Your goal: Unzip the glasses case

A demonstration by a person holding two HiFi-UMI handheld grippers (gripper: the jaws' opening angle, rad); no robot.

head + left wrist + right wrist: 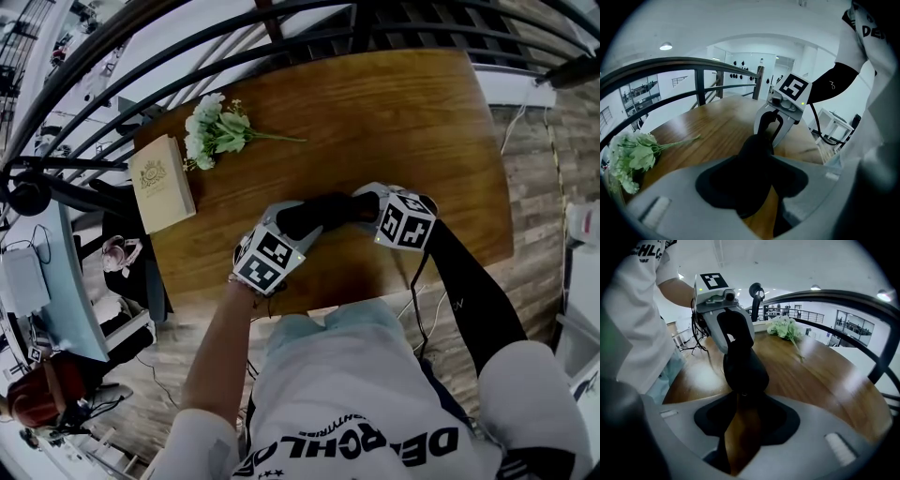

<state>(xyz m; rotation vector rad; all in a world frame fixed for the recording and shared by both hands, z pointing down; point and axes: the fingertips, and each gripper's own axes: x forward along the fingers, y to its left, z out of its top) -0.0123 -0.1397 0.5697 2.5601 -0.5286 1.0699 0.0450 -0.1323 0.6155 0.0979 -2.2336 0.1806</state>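
While your left tongs [757,161] stay out of the way of nothing but its far end, the glasses case [317,215] shows as one dark, smooth, rounded shell, black all over and narrowing toward each tip. It hangs between your two hands, over the near part of the tabletop [412,122], just ahead of your body. Its long axis runs across you from left to right, rising a little toward the right in the head view; one end points into the left tongs and the other toward the right tongs [744,400].

Your left tongs are closed on the case, whose black body fills the gap between the jaws. Your right tongs stand partly apart: bare wood shows between the jaws, and the case's tip sits right at their mouth without the pads pressing on it. A small pull or stud shows at that tip, too small to make out clearly.

Count one case and two tongs. Farther out on the tabletop, well apart from the case, lie one cream book [161,183] and one bunch of pale flowers [214,131], just beside each other at the far left. Dark railing bars [309,28] curve round beyond the tabletop.
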